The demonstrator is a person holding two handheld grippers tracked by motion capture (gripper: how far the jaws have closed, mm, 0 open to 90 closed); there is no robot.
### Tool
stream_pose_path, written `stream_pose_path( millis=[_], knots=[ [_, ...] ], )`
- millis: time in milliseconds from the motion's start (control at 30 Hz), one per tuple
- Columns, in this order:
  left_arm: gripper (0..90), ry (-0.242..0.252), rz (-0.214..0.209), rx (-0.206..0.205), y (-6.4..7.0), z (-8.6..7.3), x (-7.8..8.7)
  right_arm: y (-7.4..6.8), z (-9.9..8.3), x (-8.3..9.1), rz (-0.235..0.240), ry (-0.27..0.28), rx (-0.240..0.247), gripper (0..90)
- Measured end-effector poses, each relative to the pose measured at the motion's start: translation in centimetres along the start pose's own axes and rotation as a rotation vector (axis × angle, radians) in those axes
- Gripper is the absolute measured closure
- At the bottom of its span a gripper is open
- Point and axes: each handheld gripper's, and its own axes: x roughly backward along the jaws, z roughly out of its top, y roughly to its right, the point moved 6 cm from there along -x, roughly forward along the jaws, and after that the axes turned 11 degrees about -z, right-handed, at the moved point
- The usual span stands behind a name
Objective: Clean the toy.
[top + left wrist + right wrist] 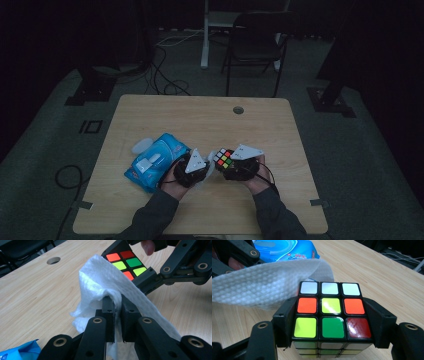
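Your right gripper [332, 322] is clamping the puzzle cube [331, 315] between its jaws, one on each side of it. Your left gripper [118, 305] is pinching a white wipe [107, 282], jaws nearly pressed together, the sheet draping against the cube's edge, seemingly touching. The blue wipes pack [155, 161] is lying just behind your left jaws.

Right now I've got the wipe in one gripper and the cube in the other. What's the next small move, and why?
Probably sweep the left gripper across the cube. Its jaws pinch the white wipe, which already drapes against one edge of the cube, while the right gripper clamps the cube, its coloured top face uncovered.
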Motion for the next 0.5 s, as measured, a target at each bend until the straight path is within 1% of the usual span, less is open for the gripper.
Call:
stream_pose_path(
  millis=[100, 167, 333, 433, 500],
  knots=[
    [84.1, 0.01, -0.014, 0.018, -0.22, -0.07, -0.04, -0.04, 0.02, 0.0, -0.001, -0.001, -0.001, 34.0],
    [84.0, 0.02, -0.015, 0.027, -0.34, -0.11, -0.06, -0.02, 0.01, -0.05, -0.001, -0.002, -0.003, 34.0],
    [84.0, 0.019, -0.006, 0.022, -0.28, -0.06, 0.02, -0.04, -0.04, 0.0, 0.0, -0.007, 0.001, 34.0],
    [84.0, 0.025, -0.012, 0.027, -0.34, -0.07, 0.04, -0.03, -0.03, 0.03, 0.002, -0.005, -0.002, 34.0],
    [84.0, 0.02, -0.011, 0.028, -0.4, -0.13, -0.07, 0.01, 0.01, 0.04, 0.002, -0.004, -0.004, 34.0]
  ],
)
